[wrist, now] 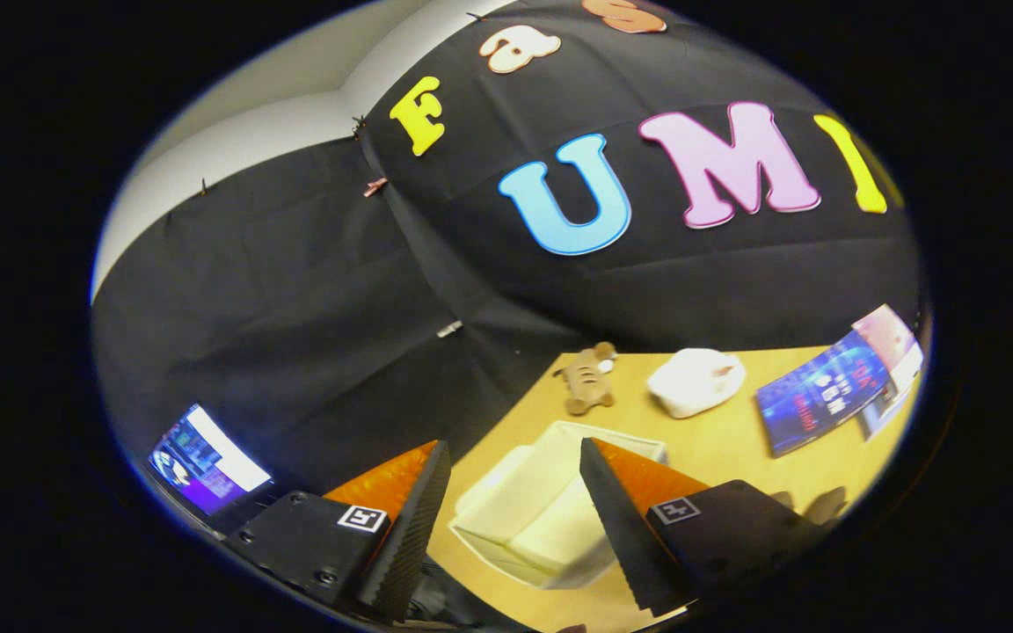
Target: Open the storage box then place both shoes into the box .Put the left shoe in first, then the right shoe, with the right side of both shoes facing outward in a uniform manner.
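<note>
While the gripper hangs wide open and empty, one cream storage box sits lower centre; beyond, one white shoe, one plush toy.

Gripper spread apart above what seems a storage box.

Your tool is showing two wedge-shaped fingers tapering to points, their inner faces ridged like saw teeth. Each is sitting on a black block bearing a square black-and-white marker, and round screws are dotting the left block.
</note>
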{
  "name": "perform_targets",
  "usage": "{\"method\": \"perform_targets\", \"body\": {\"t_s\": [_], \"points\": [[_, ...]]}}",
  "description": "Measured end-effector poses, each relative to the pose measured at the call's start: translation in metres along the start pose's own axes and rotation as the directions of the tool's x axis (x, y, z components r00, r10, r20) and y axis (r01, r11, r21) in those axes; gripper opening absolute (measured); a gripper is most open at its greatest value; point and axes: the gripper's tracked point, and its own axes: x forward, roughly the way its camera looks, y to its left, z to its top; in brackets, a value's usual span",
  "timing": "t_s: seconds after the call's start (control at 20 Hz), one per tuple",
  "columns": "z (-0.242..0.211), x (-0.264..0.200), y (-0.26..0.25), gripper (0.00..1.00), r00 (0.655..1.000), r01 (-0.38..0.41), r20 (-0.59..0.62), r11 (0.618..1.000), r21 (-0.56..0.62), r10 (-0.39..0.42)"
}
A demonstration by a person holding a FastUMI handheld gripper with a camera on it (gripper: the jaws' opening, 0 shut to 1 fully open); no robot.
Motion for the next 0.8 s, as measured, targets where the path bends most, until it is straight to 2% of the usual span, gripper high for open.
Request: {"method": "perform_targets", "body": {"t_s": [0.15,0.25,0.35,0.55,0.7,0.8], "points": [[-0.016,-0.035,-0.054,0.97,0.989,0.141,-0.023,0.988,-0.067,-0.143],[-0.044,-0.054,-0.101,0.97,0.961,0.253,-0.078,0.959,-0.125,-0.264],[-0.079,-0.07,-0.139,0.97,0.925,0.329,-0.14,0.929,-0.169,-0.353],[-0.152,-0.086,-0.201,0.93,0.846,0.421,-0.26,0.883,-0.207,-0.465],[-0.189,-0.081,-0.241,0.83,0.797,0.46,-0.317,0.857,-0.233,-0.514],[-0.212,-0.071,-0.268,0.82,0.771,0.482,-0.344,0.844,-0.236,-0.536]]}}
